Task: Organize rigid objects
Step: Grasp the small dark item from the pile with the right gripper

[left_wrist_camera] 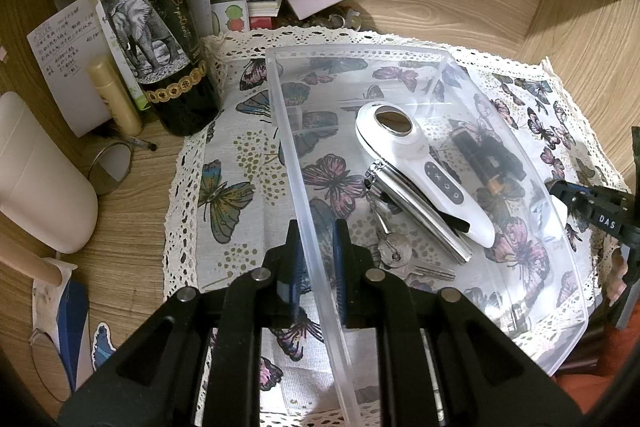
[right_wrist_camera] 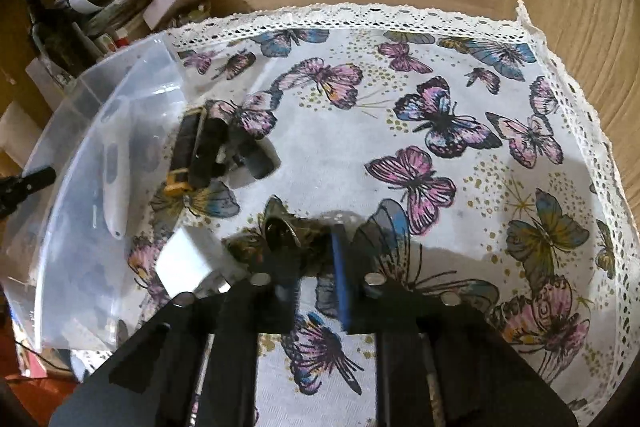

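Note:
A clear plastic bin (left_wrist_camera: 400, 51) lies on the butterfly cloth (left_wrist_camera: 236, 155). Inside it are a white handheld device (left_wrist_camera: 424, 163), a metal folding tool with keys (left_wrist_camera: 404, 223) and a black and gold tube (left_wrist_camera: 484, 155). My left gripper (left_wrist_camera: 316, 255) straddles the bin's left wall, one finger on each side, pinching it. My right gripper (right_wrist_camera: 308, 259) hovers low over the cloth beside the bin (right_wrist_camera: 80, 131), its fingers apart around a small dark metal object (right_wrist_camera: 280, 227). A white block (right_wrist_camera: 184, 259) lies just left of it. The right gripper also shows at the left wrist view's right edge (left_wrist_camera: 600, 215).
A dark wine bottle (left_wrist_camera: 152, 27), a cream tube (left_wrist_camera: 116, 95), papers (left_wrist_camera: 68, 67) and a white container (left_wrist_camera: 36, 175) crowd the wooden surface left of the cloth. Wooden walls (right_wrist_camera: 580, 7) rise behind and to the right.

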Motion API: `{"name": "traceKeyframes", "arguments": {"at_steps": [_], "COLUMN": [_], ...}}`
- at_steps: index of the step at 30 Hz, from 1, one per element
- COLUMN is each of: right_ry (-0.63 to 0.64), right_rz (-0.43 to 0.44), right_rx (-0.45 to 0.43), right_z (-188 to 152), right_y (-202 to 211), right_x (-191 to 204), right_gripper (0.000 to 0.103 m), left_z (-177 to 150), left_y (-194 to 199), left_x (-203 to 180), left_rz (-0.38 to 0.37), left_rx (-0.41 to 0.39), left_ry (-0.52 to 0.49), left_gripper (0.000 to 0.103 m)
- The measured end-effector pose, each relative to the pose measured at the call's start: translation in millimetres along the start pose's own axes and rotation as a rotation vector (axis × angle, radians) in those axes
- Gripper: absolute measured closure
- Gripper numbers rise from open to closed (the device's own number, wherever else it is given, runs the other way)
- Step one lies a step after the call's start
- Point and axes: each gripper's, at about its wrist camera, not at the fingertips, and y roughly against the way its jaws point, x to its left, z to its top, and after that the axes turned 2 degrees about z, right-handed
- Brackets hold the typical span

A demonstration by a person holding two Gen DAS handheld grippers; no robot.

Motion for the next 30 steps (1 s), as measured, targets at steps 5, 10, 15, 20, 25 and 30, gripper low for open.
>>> {"name": "traceKeyframes", "arguments": {"at_steps": [5,10,15,20,25,30], "right_ry": [0.015,0.063,0.117,0.095,0.066,0.068], "right_rz": [-0.011,-0.018,-0.016,-0.002,0.028,0.034], "right_rx": [-0.036,-0.094,-0.136,-0.068,0.009,0.058], "right_z": [8.7,21.1,34.1,35.5,30.4,31.0], "right_y": [7.2,20.7,30.7,15.1,-9.0,-29.3], "right_x": [4.5,18.5,34.3,31.4,24.8,23.8], "right_gripper": [0.094,0.095,0.095,0.066,0.051,0.071], "left_z": [-0.1,-0.1,-0.2,0.2,0.2,0.1], "left_y": [0.0,0.0,0.0,0.5,0.4,0.9], "left_x": [-0.1,-0.1,-0.1,-1.0,-1.2,-1.6], "left_rz": [-0.001,0.000,-0.001,-0.002,-0.003,-0.002], "left_rx": [0.001,0.001,0.000,-0.001,-0.001,-0.001], "left_ry": [-0.001,-0.001,-0.001,-0.001,0.000,-0.002], "left_gripper": [0.090,0.090,0.090,0.090,0.090,0.090]}}
